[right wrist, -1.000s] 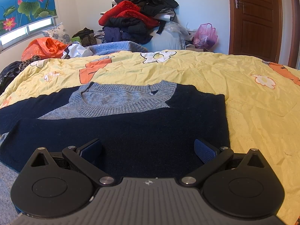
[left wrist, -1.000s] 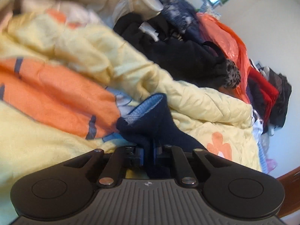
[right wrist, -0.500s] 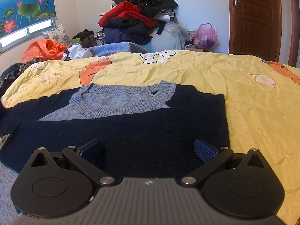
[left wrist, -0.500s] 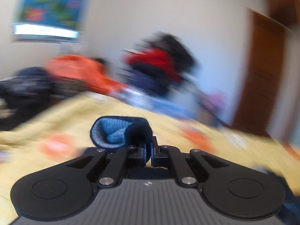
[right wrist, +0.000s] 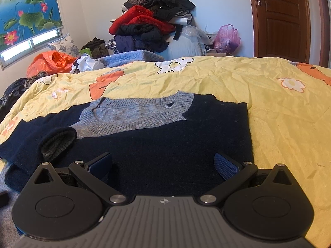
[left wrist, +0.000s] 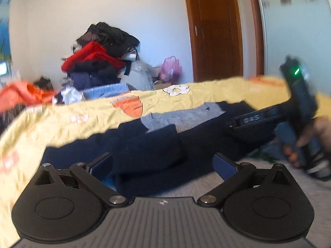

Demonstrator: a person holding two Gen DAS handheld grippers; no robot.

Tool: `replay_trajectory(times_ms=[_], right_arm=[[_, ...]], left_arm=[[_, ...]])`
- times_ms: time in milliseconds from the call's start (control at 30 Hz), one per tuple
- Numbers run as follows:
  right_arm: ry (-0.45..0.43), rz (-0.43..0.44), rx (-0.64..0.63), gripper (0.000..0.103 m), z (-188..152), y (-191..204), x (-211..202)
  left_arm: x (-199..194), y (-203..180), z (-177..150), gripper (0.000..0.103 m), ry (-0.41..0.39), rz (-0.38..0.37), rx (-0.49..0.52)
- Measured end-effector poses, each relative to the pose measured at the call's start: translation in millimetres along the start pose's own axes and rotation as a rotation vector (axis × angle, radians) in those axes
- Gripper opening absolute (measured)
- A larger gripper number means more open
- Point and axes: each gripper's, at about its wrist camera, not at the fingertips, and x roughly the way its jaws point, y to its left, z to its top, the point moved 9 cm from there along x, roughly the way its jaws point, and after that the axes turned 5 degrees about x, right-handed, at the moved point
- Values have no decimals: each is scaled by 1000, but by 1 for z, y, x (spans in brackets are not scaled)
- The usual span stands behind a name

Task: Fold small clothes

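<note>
Yellow flower-print quilt (right wrist: 238, 86) covers the bed. Your navy knitted sweater with grey collar (right wrist: 165, 144) lies flat ahead of both grippers. Left gripper (left wrist: 163, 163): fingers have just spread wide, released, sleeve cuff (right wrist: 58, 142) dropped onto the sweater. Right gripper (right wrist: 163, 163): fingers spread, grasping nothing.

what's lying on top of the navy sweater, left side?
The sweater's own left sleeve is folded across its body, with the cuff curled open and showing grey lining. The sweater body under the sleeve is covered. Under the sweater lies the yellow quilt.
</note>
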Motion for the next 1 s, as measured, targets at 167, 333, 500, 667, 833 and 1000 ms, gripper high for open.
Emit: replay_trajectory(times_ms=[167,333,500,667,833,1000], right_arm=[[11,-30,-35,103,-1,3,1],[65,69,88,102,14,42,-11],[259,297,215,74,7,110,5],[301,246,158,48,-4,139,27],[268,253,89,14,1,147,16],[171,258,34,14,39,126,-17]], left_arm=[[2,15,-48,103,170,-71,-213],[9,30,-47,103,179,-60,-311],[7,28,-50,103,178,-63,-302],[9,36,-52,103,148,-95,-372],[9,36,-52,103,140,-104,-389],[9,37,-52,103,137,-108,-399]])
